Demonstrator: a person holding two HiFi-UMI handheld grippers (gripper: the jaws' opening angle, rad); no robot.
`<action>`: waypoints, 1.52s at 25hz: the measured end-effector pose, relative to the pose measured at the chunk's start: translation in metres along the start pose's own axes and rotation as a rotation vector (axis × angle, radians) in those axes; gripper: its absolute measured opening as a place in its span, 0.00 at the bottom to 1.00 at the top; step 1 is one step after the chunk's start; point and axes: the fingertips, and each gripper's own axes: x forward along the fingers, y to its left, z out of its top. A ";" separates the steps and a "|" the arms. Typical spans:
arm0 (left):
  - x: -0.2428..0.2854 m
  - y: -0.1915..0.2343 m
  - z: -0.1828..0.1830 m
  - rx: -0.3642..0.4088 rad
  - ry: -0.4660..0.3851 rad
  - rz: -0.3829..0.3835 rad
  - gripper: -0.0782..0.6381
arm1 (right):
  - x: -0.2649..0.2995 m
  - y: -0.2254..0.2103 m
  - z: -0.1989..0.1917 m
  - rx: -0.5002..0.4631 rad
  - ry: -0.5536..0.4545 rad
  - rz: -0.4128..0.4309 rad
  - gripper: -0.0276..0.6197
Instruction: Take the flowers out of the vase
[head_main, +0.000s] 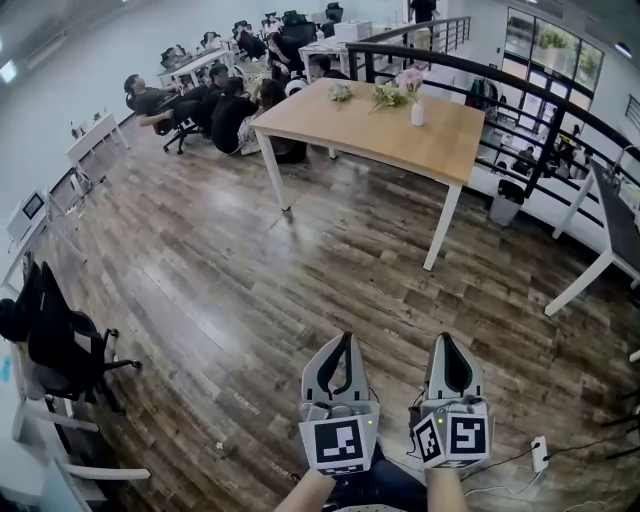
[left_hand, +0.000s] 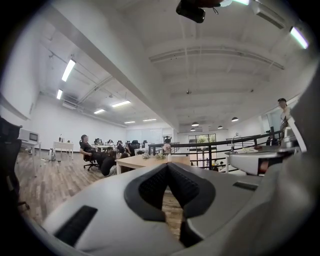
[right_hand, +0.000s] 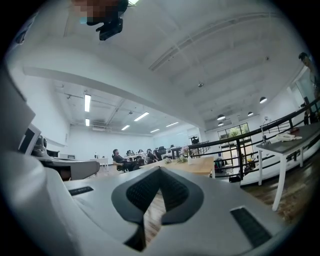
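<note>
white vase (head_main: 417, 113), pink flowers (head_main: 409, 80)

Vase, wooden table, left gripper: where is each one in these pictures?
vase (head_main: 417, 113), head view, on its white body.
wooden table (head_main: 380, 137), head view, on the bare tabletop.
left gripper (head_main: 346, 340), head view, where its two closed tips meet.

The left gripper (head_main: 348, 338) and the right gripper (head_main: 447, 338) are sitting side by side, low in front of the person, both pointing forward and about level. Both are keeping their jaws pressed together on nothing, bare forearms (head_main: 300, 492) reaching in from below
</note>
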 end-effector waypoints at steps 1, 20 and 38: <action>0.004 0.000 -0.001 0.000 0.002 0.001 0.14 | 0.004 -0.003 -0.002 0.001 0.003 0.000 0.03; 0.122 0.012 -0.012 -0.016 0.034 -0.057 0.14 | 0.103 -0.045 -0.019 -0.002 0.039 -0.068 0.03; 0.255 0.089 0.008 -0.062 0.015 -0.087 0.14 | 0.254 -0.032 -0.019 -0.031 0.052 -0.095 0.03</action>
